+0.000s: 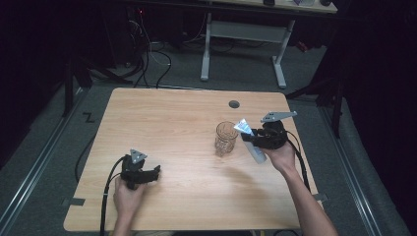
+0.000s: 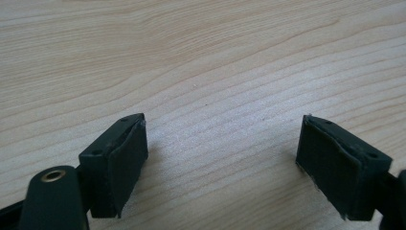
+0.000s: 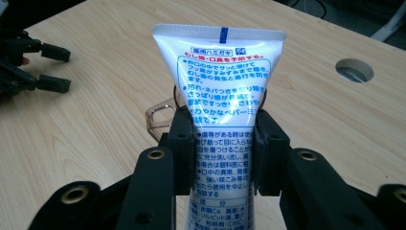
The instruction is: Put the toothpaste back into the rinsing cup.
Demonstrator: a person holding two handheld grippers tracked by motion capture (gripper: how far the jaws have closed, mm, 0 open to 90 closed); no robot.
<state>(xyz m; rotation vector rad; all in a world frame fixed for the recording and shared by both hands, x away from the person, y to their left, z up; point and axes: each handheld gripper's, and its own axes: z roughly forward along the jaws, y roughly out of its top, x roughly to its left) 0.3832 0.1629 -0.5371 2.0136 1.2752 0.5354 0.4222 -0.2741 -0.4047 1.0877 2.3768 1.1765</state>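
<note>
High view first: a pale wooden worktop (image 1: 187, 128) stands on grey carpet, with a person's forearms coming in from the near edge. The left gripper (image 1: 156, 171) sits low over the near-left part of the worktop, held in the left hand (image 1: 129, 194), its black cable trailing off the near edge. Well apart from it, toward the right side, the right gripper (image 1: 252, 139) is held in the right hand (image 1: 281, 156) and carries a white toothpaste tube (image 1: 252, 142), tilted so its flat crimped end points up and toward a clear glass mug (image 1: 226, 138). The mug stands upright on the worktop just beside the tube's upper end; I cannot tell whether they touch. A round cable hole (image 1: 234, 104) sits in the worktop near the far edge.

From the right gripper view the jaws pinch the tube (image 3: 221, 124) across its middle, one pad on each side, with blue and red print facing the camera and the crimped end uppermost. The mug's rim and handle (image 3: 160, 117) peek out behind the tube on its left. The other gripper (image 3: 28, 64) shows far off at the left edge.

From the left gripper view the jaws stand spread wide with bare wood grain (image 2: 206, 62) between them, gripping nothing.
</note>
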